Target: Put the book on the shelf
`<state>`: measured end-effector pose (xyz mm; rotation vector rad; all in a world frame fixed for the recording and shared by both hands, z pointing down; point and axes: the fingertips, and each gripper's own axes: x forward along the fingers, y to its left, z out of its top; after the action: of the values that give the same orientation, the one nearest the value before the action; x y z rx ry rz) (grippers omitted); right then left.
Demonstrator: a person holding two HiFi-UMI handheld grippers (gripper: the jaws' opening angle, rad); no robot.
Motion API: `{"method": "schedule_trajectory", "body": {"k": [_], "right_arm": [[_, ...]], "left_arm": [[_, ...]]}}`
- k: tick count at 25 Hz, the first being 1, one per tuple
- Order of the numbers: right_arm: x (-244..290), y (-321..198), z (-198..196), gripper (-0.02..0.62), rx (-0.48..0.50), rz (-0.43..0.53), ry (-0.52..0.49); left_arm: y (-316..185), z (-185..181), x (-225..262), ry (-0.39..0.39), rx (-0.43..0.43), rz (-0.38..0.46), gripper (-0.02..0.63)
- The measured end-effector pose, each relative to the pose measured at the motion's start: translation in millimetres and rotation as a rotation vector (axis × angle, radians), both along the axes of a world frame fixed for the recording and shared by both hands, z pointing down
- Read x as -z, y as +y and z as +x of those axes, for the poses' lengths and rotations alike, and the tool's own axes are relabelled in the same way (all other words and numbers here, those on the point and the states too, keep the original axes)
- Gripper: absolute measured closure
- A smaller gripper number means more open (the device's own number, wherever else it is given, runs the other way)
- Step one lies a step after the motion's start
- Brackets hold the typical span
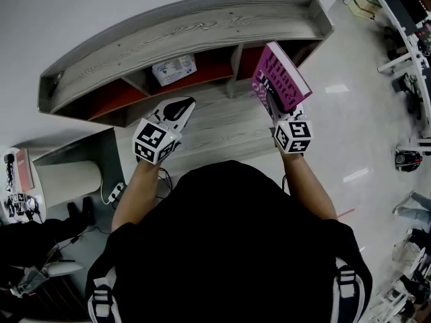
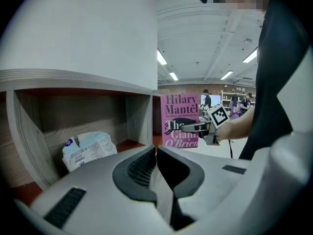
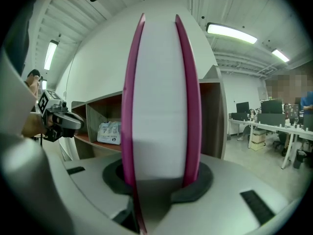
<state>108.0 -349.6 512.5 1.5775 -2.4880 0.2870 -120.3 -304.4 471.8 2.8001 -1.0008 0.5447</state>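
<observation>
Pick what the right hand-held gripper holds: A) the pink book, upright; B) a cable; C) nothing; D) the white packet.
A: in the right gripper view, the pink book stands upright, clamped between the jaws of the right hand-held gripper, while the white packet lies in a compartment of the shelf.

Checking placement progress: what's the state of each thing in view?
right tool: shut on book.
book: upright, at the mouth of the right compartment of the shelf, not released.
left tool: shut, empty.
shelf: middle compartment occupied by a packet.
packet: lying in the middle compartment, untouched.
</observation>
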Motion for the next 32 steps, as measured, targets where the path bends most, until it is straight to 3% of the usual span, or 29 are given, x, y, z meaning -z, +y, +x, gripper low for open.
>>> {"method": "schedule_trajectory", "body": {"k": [32], "right_arm": [[-20.9, -51.4, -45.8, 0.443, 0.023, -0.016, 0.032]], "left_arm": [[-14.4, -18.5, -13.6, -0.008, -0.001, -0.030, 0.578]]}}
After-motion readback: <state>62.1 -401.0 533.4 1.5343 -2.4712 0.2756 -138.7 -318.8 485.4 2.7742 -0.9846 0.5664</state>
